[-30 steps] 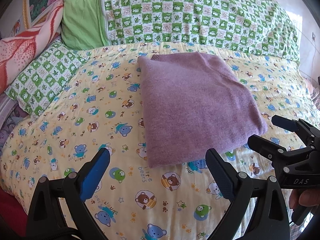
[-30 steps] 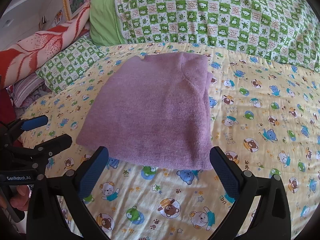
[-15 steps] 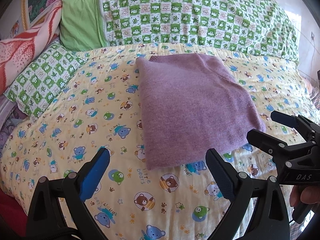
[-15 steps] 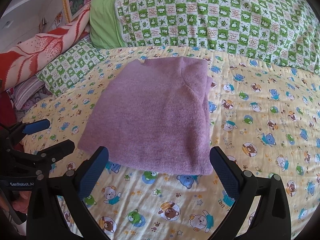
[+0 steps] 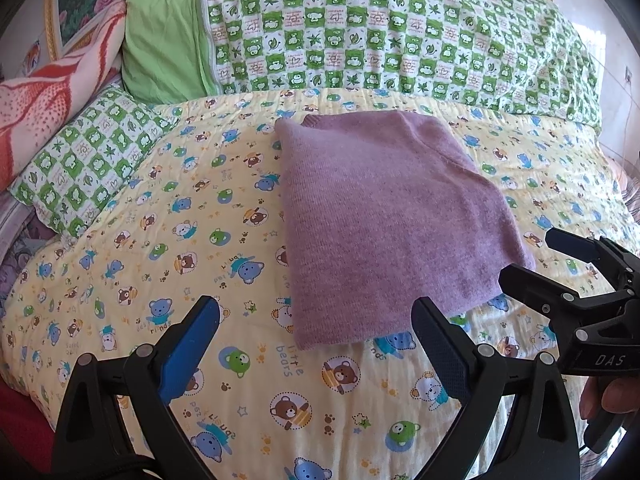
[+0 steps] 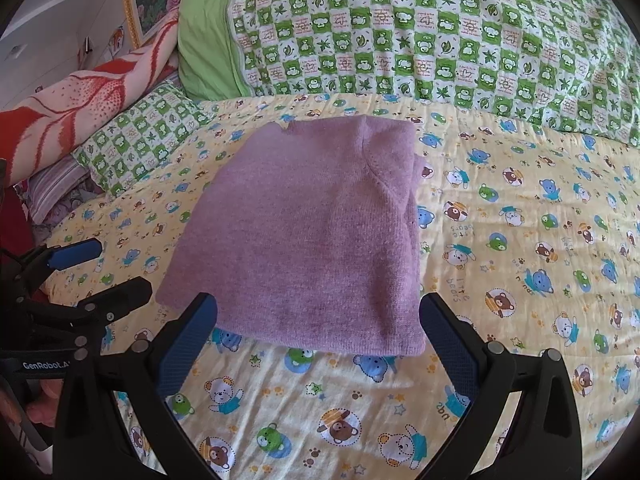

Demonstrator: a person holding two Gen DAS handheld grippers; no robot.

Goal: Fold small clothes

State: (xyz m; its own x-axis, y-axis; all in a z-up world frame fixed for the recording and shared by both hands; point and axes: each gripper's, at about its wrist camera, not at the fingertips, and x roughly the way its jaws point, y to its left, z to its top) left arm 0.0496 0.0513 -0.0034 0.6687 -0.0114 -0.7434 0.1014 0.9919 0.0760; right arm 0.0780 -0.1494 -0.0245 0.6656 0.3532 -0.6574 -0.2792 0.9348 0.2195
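A purple knit garment (image 5: 384,216) lies folded into a flat rectangle on the yellow bear-print bedsheet (image 5: 160,240); it also shows in the right wrist view (image 6: 312,240). My left gripper (image 5: 316,332) is open and empty, held above the sheet just short of the garment's near edge. My right gripper (image 6: 318,330) is open and empty, its fingertips either side of the garment's near edge. The right gripper also shows at the right of the left wrist view (image 5: 560,264), and the left gripper at the left of the right wrist view (image 6: 104,272).
A green checked quilt (image 5: 380,36) is heaped along the back of the bed. A green checked pillow (image 5: 88,152) and a red and pink blanket (image 5: 44,100) lie at the left. Bedsheet spreads right of the garment (image 6: 520,240).
Both grippers have drawn back slightly from the garment and stay open. The garment has not moved.
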